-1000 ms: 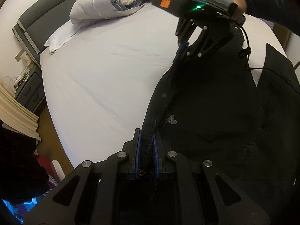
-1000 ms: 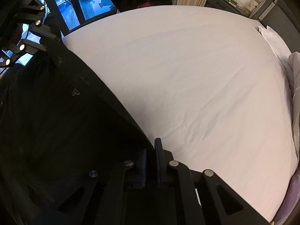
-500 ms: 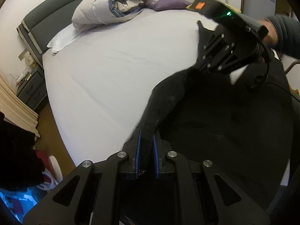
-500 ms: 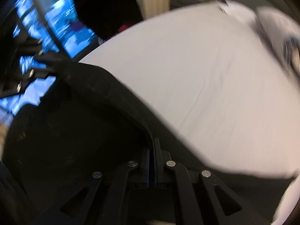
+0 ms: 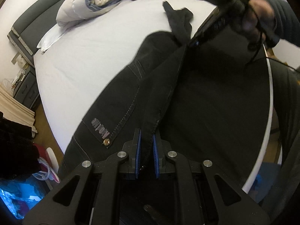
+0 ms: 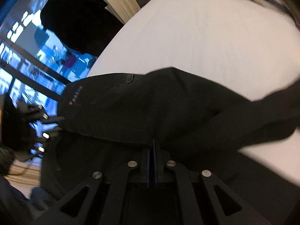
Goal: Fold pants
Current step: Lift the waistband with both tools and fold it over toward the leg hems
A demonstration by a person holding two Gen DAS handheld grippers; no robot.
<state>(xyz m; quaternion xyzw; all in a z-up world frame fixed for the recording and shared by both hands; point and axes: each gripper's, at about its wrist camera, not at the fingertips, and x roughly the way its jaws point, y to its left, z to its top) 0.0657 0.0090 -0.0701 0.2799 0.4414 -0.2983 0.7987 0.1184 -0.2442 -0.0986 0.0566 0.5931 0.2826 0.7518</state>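
Pants (image 5: 150, 86) now swung across the bed (image 5: 97, 45), both grippers' fingers (image 5: 138, 150) pinched tight on the edge stretched between them, keeping it taut for folding.

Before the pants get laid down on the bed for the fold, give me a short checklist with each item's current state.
1. Left gripper shut on the pants: ok, black cloth sits between its blue pads.
2. Right gripper shut on the pants: ok, jaws closed with cloth at their tips.
3. Edge stretched between the two grippers: ok, a fairly straight line runs from one to the other in the left view.
4. Bed bare where the pants would land: ok, plain white sheet; the duvet sits near the headboard.
5. Pants free of twists: not ok, a leg end is bunched up near the right gripper.
6. Legs aligned: cannot tell, cloth too dark and blurred.
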